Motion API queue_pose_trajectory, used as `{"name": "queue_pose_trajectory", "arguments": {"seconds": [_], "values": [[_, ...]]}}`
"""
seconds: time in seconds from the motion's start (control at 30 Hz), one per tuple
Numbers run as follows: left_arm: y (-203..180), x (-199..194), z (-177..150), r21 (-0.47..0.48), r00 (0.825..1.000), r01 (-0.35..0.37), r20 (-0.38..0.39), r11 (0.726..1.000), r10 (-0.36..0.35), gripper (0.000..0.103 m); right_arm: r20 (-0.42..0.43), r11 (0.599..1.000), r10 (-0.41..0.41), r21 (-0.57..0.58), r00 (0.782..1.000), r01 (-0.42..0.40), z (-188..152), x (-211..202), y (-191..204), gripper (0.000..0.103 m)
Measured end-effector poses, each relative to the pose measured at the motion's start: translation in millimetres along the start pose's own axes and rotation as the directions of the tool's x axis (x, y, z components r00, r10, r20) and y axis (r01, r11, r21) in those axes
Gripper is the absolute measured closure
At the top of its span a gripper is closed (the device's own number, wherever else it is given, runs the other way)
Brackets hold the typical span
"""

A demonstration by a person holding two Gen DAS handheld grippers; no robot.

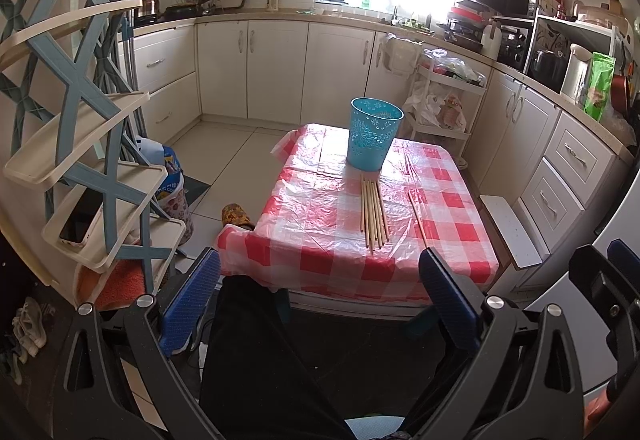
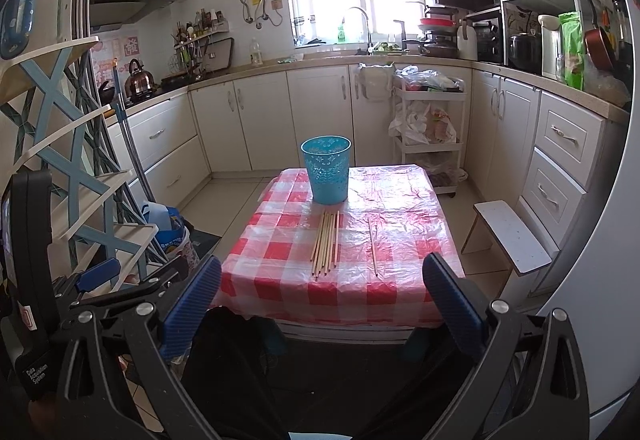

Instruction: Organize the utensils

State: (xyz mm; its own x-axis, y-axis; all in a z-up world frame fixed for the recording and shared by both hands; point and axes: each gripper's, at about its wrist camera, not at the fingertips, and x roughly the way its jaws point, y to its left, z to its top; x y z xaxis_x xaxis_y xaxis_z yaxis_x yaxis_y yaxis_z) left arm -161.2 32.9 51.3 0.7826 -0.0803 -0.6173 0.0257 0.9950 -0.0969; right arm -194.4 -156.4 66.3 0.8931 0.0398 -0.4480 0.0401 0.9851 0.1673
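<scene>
A blue perforated bin stands upright on a small table with a red-and-white checked cloth. Just in front of the bin lies a bundle of several wooden chopsticks. A single chopstick lies apart to their right, and a few more thin sticks lie right of the bin. My left gripper and right gripper both hang open short of the table's near edge, holding nothing.
A blue-and-cream tiered rack stands close on the left, with a phone on one shelf. A white stool sits right of the table. Cabinets ring the room; a white trolley is behind. A person's dark-clothed leg lies below.
</scene>
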Motion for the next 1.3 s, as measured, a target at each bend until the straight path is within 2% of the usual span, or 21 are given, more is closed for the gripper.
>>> {"name": "queue_pose_trajectory", "arguments": {"seconds": [0.6, 0.73, 0.93, 1.1, 1.23, 1.3], "values": [[-0.3, 0.7, -0.2, -0.004, 1.0, -0.002, -0.002, 1.0, 0.002, 0.008, -0.021, 0.999, 0.015, 0.031, 1.0, -0.014, 0.8, 0.7, -0.9, 0.006], [-6.0, 10.7, 2.7, 0.014, 1.0, 0.009, -0.011, 1.0, -0.009, 0.008, -0.033, 0.999, 0.017, 0.032, 0.999, -0.016, 0.4, 9.8, -0.7, 0.006], [-10.9, 48.1, 9.8, 0.02, 0.998, -0.023, -0.049, 1.0, 0.024, 0.008, -0.035, 0.999, -0.017, 0.039, 0.999, 0.018, 3.0, 46.6, -13.6, 0.006], [-7.7, 94.2, 11.2, 0.015, 0.991, -0.051, -0.121, 0.999, 0.052, 0.008, -0.144, 0.994, 0.011, 0.109, 0.99, 0.005, 5.5, 101.4, -35.6, 0.006], [-8.2, 130.4, 13.3, 0.041, 0.987, -0.045, -0.155, 0.998, 0.051, 0.008, -0.179, 0.994, 0.018, 0.109, 0.984, 0.002, 5.2, 141.8, -48.9, 0.006], [-7.7, 150.1, 17.5, 0.038, 0.985, -0.022, -0.171, 0.999, 0.028, 0.008, -0.176, 0.995, 0.014, 0.104, 0.984, 0.004, 6.6, 163.4, -57.3, 0.006]]}}
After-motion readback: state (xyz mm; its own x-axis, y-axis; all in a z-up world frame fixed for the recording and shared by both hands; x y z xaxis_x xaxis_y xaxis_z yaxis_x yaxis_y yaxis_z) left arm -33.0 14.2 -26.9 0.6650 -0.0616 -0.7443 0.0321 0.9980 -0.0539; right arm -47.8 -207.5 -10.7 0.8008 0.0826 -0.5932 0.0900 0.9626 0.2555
